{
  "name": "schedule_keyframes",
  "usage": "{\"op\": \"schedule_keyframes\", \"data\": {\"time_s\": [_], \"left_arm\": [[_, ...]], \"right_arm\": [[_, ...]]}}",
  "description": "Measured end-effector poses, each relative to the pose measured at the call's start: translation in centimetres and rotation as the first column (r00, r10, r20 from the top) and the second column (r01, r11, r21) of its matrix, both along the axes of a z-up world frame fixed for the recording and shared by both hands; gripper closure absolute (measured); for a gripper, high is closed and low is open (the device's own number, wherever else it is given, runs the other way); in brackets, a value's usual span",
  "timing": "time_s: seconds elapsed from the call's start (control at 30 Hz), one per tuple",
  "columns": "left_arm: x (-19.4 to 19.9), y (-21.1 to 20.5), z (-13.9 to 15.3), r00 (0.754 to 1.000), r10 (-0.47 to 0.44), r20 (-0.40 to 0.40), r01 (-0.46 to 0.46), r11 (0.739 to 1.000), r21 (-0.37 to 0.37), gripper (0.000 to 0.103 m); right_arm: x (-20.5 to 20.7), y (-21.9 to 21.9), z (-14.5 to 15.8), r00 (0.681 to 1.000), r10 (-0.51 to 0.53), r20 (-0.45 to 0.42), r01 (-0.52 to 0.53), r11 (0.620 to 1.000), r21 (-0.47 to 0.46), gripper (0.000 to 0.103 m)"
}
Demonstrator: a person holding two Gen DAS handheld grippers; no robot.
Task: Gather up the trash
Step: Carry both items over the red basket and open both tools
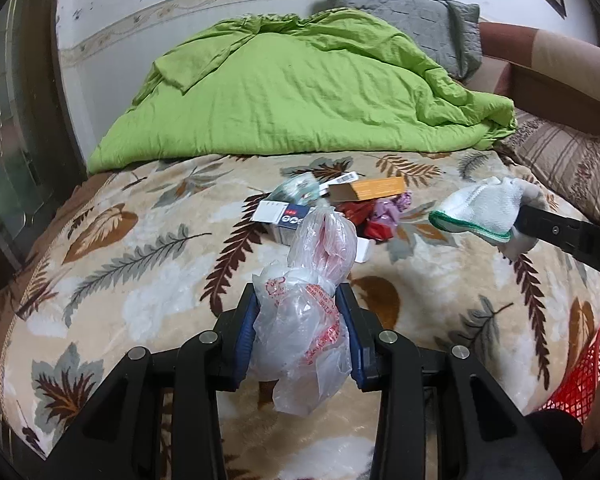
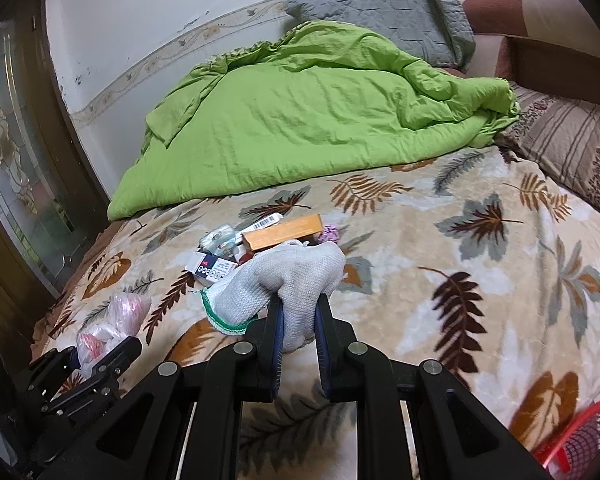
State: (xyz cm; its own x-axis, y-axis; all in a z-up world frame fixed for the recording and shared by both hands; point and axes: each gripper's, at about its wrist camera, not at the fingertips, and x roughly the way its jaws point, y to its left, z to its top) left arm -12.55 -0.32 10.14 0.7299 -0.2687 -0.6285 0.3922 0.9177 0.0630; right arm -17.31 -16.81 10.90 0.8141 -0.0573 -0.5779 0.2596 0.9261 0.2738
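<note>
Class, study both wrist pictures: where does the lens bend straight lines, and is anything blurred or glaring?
Left wrist view: the wall border bows into an arc, corners go black, the plastic bag shows mild sheen, nothing blurred. Right wrist view: the door frame curves strongly, the glove is sharp, light soft and even.

- The plastic bag (image 1: 304,320) is thin, clear, crinkled film with red print, faintly glossy.
- The glove (image 2: 284,280) is knitted white cloth, matt, with a green stitched cuff.
- The blanket (image 2: 440,272) looks plush and fleecy, printed with leaves.
- The green quilt (image 1: 300,92) is matt, wrinkled cotton-like cloth.
- The orange box (image 1: 374,190) and white box (image 1: 284,220) are smooth cardboard.
- The red basket (image 2: 588,440) is glossy plastic mesh.
- Both grippers' arms are matt black plastic with bright metal pins.
</note>
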Motion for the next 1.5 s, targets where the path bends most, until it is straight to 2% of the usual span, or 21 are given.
{"op": "schedule_keyframes", "data": {"time_s": [0.2, 0.33, 0.43, 0.53, 0.63, 0.7, 0.87, 0.93, 0.97, 1.03, 1.07, 1.1, 1.13, 1.2, 1.3, 1.4, 1.5], "left_arm": [[-1.7, -1.9, 1.5, 0.998, -0.052, 0.022, 0.052, 0.999, 0.011, 0.066], [-3.2, -3.9, 2.6, 0.991, -0.126, 0.032, 0.126, 0.992, 0.000, 0.066], [-4.9, -6.0, 3.4, 0.976, -0.217, 0.023, 0.218, 0.976, -0.019, 0.066], [-7.0, -8.4, 4.2, 0.946, -0.325, 0.018, 0.325, 0.945, -0.035, 0.066], [-9.5, -10.9, 4.8, 0.894, -0.449, 0.001, 0.448, 0.892, -0.060, 0.066], [-11.5, -12.8, 5.0, 0.849, -0.529, -0.008, 0.527, 0.847, -0.069, 0.066], [-16.4, -18.6, 4.2, 0.680, -0.726, -0.102, 0.719, 0.687, -0.100, 0.066], [-17.9, -20.5, 3.4, 0.617, -0.772, -0.151, 0.767, 0.633, -0.106, 0.066], [-18.5, -21.3, 2.9, 0.595, -0.786, -0.168, 0.781, 0.615, -0.107, 0.065], [-19.6, -23.0, 2.0, 0.560, -0.803, -0.202, 0.805, 0.585, -0.094, 0.058], [-20.0, -23.7, 1.5, 0.544, -0.808, -0.227, 0.816, 0.572, -0.081, 0.048], [-20.0, -24.1, 1.1, 0.542, -0.805, -0.240, 0.817, 0.572, -0.070, 0.040], [-20.1, -24.1, 1.0, 0.547, -0.802, -0.240, 0.814, 0.576, -0.071, 0.039], [-19.8, -23.8, 1.0, 0.554, -0.797, -0.241, 0.805, 0.586, -0.088, 0.038], [-18.9, -23.3, 1.4, 0.579, -0.779, -0.241, 0.781, 0.614, -0.110, 0.037], [-17.3, -21.9, 1.8, 0.627, -0.747, -0.224, 0.742, 0.659, -0.123, 0.036], [-15.0, -19.9, 2.0, 0.702, -0.681, -0.209, 0.675, 0.730, -0.108, 0.036]], "right_arm": [[-4.0, -2.3, 1.1, 1.000, -0.024, 0.008, 0.023, 1.000, 0.013, 0.087], [-7.5, -4.3, 1.9, 0.998, -0.068, 0.017, 0.068, 0.998, 0.018, 0.087], [-10.5, -6.2, 2.6, 0.993, -0.118, 0.014, 0.118, 0.993, 0.015, 0.087], [-14.3, -7.9, 3.0, 0.984, -0.177, 0.000, 0.177, 0.984, -0.002, 0.087], [-18.6, -9.6, 2.8, 0.968, -0.248, -0.036, 0.247, 0.969, -0.016, 0.087], [-21.6, -10.9, 2.1, 0.949, -0.306, -0.075, 0.305, 0.952, -0.017, 0.087], [-26.4, -12.9, -0.4, 0.900, -0.402, -0.170, 0.403, 0.915, -0.025, 0.087], [-27.6, -13.5, -1.5, 0.888, -0.412, -0.205, 0.421, 0.907, -0.002, 0.085], [-27.8, -13.8, -2.2, 0.885, -0.405, -0.230, 0.416, 0.909, -0.002, 0.083], [-28.3, -14.3, -3.1, 0.874, -0.409, -0.261, 0.425, 0.905, 0.005, 0.080], [-28.6, -14.6, -3.4, 0.868, -0.413, -0.276, 0.433, 0.901, 0.016, 0.069], [-28.8, -14.7, -3.6, 0.862, -0.419, -0.285, 0.441, 0.898, 0.015, 0.058], [-29.1, -14.9, -3.5, 0.855, -0.431, -0.288, 0.451, 0.892, 0.003, 0.055], [-29.3, -15.1, -3.0, 0.852, -0.441, -0.281, 0.453, 0.891, -0.026, 0.054], [-29.0, -15.2, -2.4, 0.850, -0.449, -0.274, 0.455, 0.889, -0.046, 0.054], [-27.8, -15.2, -2.0, 0.866, -0.431, -0.252, 0.437, 0.899, -0.034, 0.054], [-25.2, -14.6, -1.6, 0.896, -0.382, -0.228, 0.391, 0.920, -0.004, 0.054]]}}
